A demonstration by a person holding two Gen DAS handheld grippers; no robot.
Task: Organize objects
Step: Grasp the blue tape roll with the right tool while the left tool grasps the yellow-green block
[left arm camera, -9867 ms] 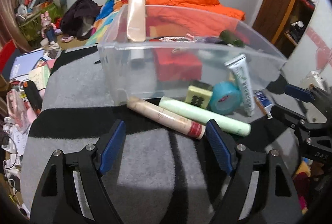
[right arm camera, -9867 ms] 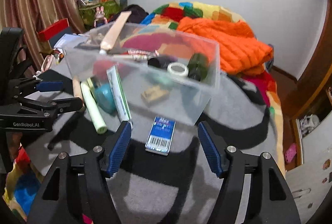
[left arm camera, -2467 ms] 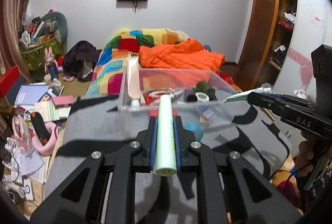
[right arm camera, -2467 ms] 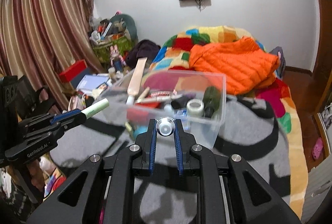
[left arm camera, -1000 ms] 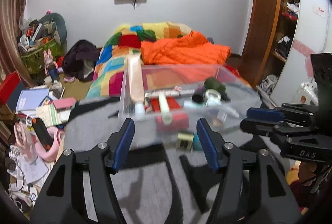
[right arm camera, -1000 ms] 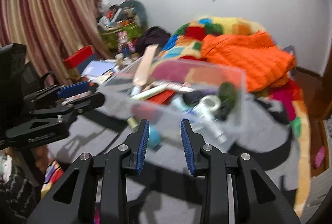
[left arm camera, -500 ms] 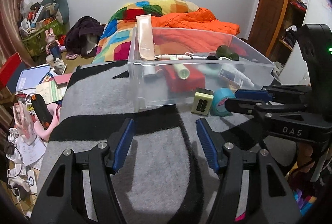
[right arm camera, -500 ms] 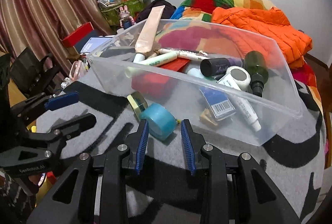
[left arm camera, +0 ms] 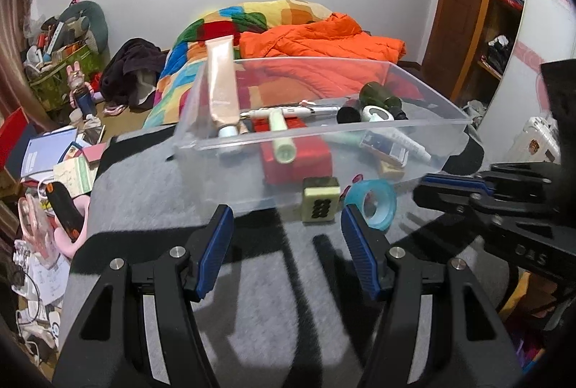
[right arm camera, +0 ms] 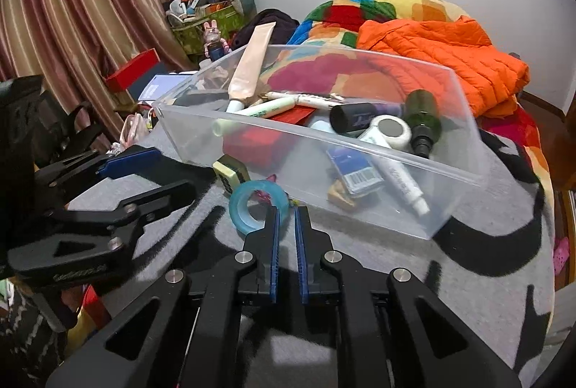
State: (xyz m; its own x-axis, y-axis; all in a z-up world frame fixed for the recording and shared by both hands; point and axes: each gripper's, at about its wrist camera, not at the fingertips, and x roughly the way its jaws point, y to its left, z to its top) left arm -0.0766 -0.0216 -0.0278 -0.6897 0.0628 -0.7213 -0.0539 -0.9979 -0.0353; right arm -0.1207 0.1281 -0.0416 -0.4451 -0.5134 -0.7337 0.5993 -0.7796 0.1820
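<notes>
One bin (right arm camera: 464,143), one tape roll (right arm camera: 257,206), one tile (right arm camera: 230,172).

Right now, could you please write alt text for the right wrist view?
The right hand-held gripper, nearly shut and empty, points at a blue tape roll beside a mahjong tile on the grey blanket, in front of a clear bin of toiletries. The open left hand-held gripper reaches in from the left.

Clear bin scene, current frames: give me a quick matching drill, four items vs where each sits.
Items:
1. blue tape roll
2. green mahjong tile
3. dark green bottle
4. beige tube

Places:
A. leaning upright in a corner of the clear bin
B. lying inside the bin
C. on the grey cover outside the bin, at the right gripper tips
D. outside the bin, beside the tape roll

Pairs: 1-C, 2-D, 3-B, 4-A
</notes>
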